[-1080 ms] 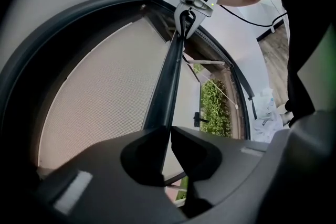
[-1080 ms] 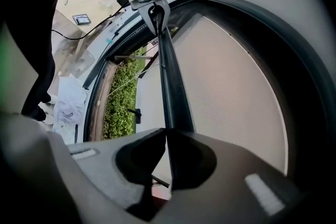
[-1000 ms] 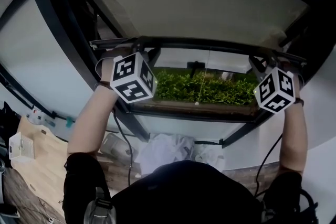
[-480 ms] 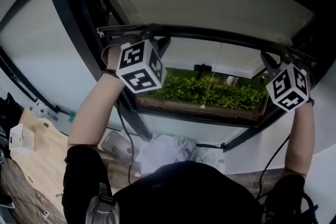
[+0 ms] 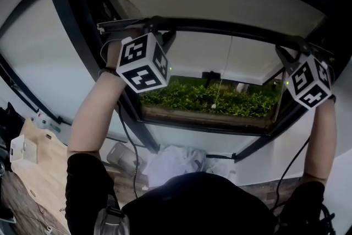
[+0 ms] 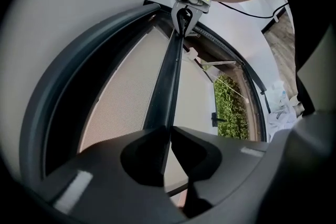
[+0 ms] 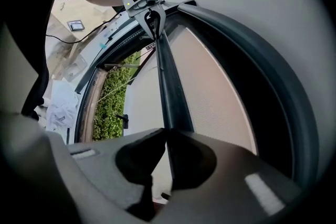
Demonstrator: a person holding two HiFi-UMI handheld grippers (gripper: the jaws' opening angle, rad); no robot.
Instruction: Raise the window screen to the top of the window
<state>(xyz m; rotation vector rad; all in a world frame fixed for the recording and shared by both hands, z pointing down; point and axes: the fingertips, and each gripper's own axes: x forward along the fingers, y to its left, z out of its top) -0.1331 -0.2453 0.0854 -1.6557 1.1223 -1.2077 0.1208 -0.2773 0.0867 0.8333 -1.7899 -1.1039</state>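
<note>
The window screen is a beige mesh [image 5: 220, 0] with a dark bottom bar [image 5: 220, 31] running across the window frame [image 5: 66, 25]. My left gripper [image 5: 158, 30] is shut on the bar's left end, and my right gripper [image 5: 287, 53] is shut on its right end. In the left gripper view the bar [image 6: 168, 81] runs from my left gripper [image 6: 169, 131] to the right gripper [image 6: 184, 16] at its far end, with mesh [image 6: 126, 97] beside it. In the right gripper view the bar [image 7: 169, 86] leads from my right gripper [image 7: 167, 134] to the left gripper [image 7: 151, 16].
Below the bar, the glass shows a green hedge [image 5: 209, 97], a window handle [image 5: 210, 75] and a pull cord with a bead [image 5: 213, 106]. White crumpled material [image 5: 176, 159] lies under the sill. A wooden tabletop [image 5: 38, 168] sits at the lower left.
Both grippers have gone up with the bar held between them. The gap under the bar has widened and less mesh shows above it.
</note>
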